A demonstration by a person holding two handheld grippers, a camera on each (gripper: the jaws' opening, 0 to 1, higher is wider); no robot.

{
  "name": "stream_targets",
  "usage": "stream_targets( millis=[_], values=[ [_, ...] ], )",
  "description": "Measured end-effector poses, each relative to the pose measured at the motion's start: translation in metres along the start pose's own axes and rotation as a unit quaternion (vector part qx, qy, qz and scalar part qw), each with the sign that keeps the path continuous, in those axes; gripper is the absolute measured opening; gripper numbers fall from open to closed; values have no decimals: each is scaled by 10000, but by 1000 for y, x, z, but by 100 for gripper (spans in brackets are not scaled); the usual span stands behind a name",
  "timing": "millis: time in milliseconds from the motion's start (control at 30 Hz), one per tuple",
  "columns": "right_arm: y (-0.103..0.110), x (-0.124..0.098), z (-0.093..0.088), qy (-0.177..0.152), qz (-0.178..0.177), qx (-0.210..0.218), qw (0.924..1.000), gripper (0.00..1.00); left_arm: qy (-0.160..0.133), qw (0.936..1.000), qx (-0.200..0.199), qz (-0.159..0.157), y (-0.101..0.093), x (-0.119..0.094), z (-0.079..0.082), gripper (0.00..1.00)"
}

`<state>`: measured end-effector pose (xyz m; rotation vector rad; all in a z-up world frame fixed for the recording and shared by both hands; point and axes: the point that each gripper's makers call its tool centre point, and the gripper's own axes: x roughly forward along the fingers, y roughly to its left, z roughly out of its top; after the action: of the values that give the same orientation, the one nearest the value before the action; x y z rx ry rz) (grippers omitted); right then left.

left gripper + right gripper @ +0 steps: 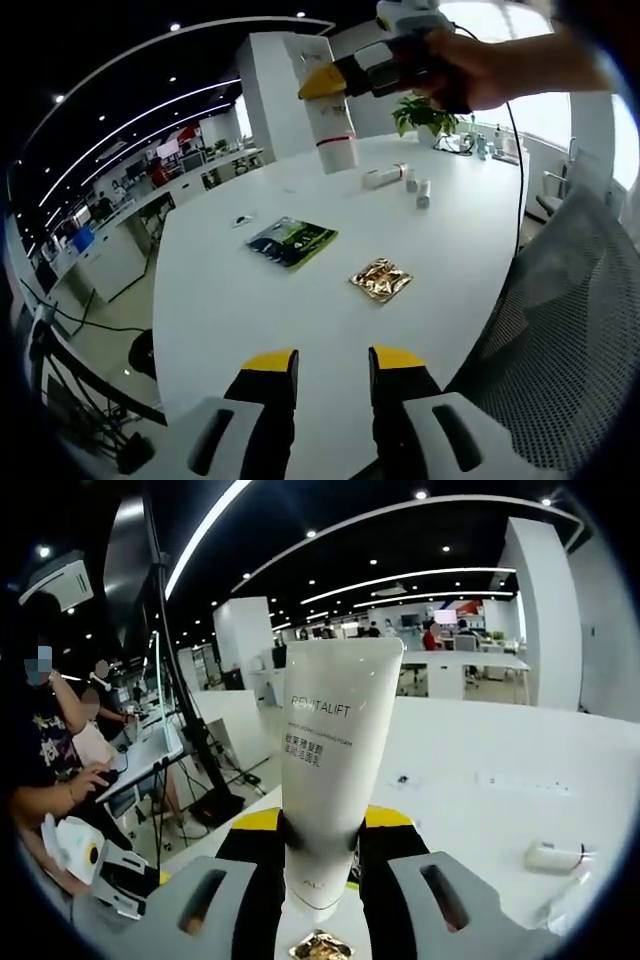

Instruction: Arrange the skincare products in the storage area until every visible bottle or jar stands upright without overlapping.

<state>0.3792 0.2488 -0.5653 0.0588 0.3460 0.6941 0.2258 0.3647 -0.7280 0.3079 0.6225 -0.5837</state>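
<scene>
On the white table (240,300), a dark green packet (291,241) lies left of a gold foil packet (381,279), with small white bottles (399,180) lying on their sides farther back; the left gripper (333,366) hovers near the edge, jaws spread with nothing between them. Above the far side, the right gripper (322,830) pinches a white Revitalift tube (327,750), lifted clear of the table

We see a green packet (291,241) and gold sachet (381,279) flat on the white table (230,300), plant (425,112) behind, mesh chair (570,330) beside.
</scene>
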Motion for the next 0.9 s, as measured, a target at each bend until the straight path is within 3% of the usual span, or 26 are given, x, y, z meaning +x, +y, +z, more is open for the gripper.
stream_targets(
  millis=[900],
  values=[
    [-6,-11,-2,-21,-63,30,10000,25,82,10000,-43,-5,0,1,-2,29]
  ],
)
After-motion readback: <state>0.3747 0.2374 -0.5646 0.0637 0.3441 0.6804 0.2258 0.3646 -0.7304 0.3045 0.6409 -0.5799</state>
